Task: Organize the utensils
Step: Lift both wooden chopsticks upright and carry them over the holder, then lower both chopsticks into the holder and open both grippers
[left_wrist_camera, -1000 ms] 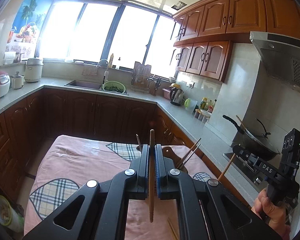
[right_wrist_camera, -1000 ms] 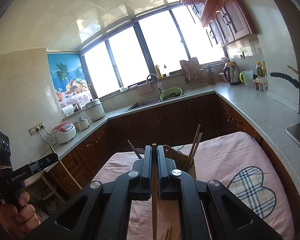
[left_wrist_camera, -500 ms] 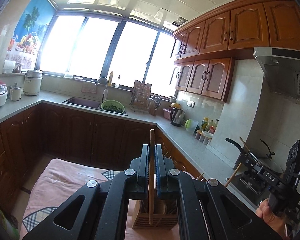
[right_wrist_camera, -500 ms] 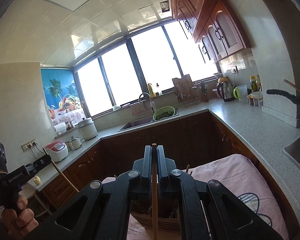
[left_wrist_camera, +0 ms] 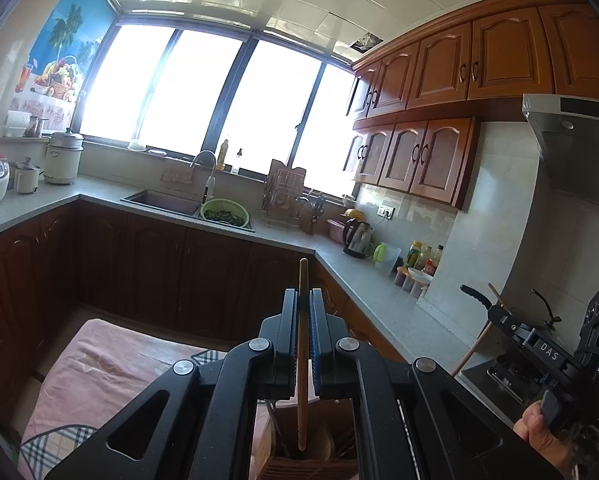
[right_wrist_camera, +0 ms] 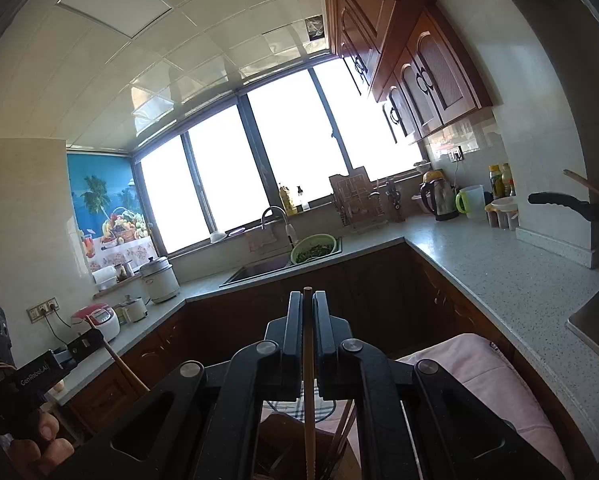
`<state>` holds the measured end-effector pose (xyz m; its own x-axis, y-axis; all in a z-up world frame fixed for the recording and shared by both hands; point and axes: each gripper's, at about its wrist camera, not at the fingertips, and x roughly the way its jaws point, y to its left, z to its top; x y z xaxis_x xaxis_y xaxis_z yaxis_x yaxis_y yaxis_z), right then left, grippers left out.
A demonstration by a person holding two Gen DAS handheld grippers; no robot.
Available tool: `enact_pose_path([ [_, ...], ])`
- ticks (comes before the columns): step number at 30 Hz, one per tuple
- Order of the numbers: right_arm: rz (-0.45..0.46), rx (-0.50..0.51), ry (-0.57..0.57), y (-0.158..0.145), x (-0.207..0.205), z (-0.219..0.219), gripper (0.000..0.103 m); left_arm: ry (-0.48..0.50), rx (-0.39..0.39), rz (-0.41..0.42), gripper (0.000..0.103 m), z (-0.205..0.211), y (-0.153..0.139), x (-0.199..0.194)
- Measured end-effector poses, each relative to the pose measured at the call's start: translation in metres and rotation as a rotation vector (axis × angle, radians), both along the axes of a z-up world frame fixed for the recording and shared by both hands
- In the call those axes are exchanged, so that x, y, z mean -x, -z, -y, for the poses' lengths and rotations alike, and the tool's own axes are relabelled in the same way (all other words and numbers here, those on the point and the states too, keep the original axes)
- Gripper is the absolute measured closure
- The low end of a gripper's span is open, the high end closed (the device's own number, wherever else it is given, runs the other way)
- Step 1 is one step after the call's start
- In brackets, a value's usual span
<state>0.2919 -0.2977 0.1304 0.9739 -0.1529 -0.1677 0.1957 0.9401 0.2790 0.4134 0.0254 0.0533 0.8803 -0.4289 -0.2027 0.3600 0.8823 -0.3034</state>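
- Left gripper (left_wrist_camera: 302, 320) is clamped on a wooden chopstick (left_wrist_camera: 302, 360), which stands nearly upright between the two fingers; its top pokes above the fingertips and its ridged lower end hangs inside the mouth of a wooden utensil holder (left_wrist_camera: 299, 464).
- Right gripper (right_wrist_camera: 308, 320) is likewise clenched on a second chopstick (right_wrist_camera: 309, 392), upright between the fingers, its lower end reaching down into the same holder (right_wrist_camera: 283, 440) at the bottom of that view.
- Other chopsticks (right_wrist_camera: 341, 436) lean in the holder just right of the held one; a wooden spoon bowl (left_wrist_camera: 326, 446) shows inside it in the left view.
- Each wrist view catches the opposite gripper at the frame edge, held in a hand (left_wrist_camera: 539, 436), with a chopstick sticking out of it at a slant.
- Under the holder lies a pink cloth (left_wrist_camera: 111, 368) with plaid heart patches, covering a table.
- Behind are dark lower cabinets, a grey countertop (right_wrist_camera: 499, 264), a sink with a green colander (left_wrist_camera: 224, 213) of greens, an electric kettle (right_wrist_camera: 439, 196) and a rice cooker (right_wrist_camera: 99, 320).
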Motion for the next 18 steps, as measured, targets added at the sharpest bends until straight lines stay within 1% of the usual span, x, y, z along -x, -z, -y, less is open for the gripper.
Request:
enact_pose_path([
  [6, 0.005, -0.013, 0.009, 0.010, -0.005, 0.006, 0.099, -0.018, 0.033, -0.023, 0.100, 0.003, 0.014, -0.021],
  [18, -0.024, -0.039, 0.009, 0.035, -0.016, 0.005, 0.099, -0.026, 0.067, -0.068, 0.100, 0.011, 0.038, -0.042],
])
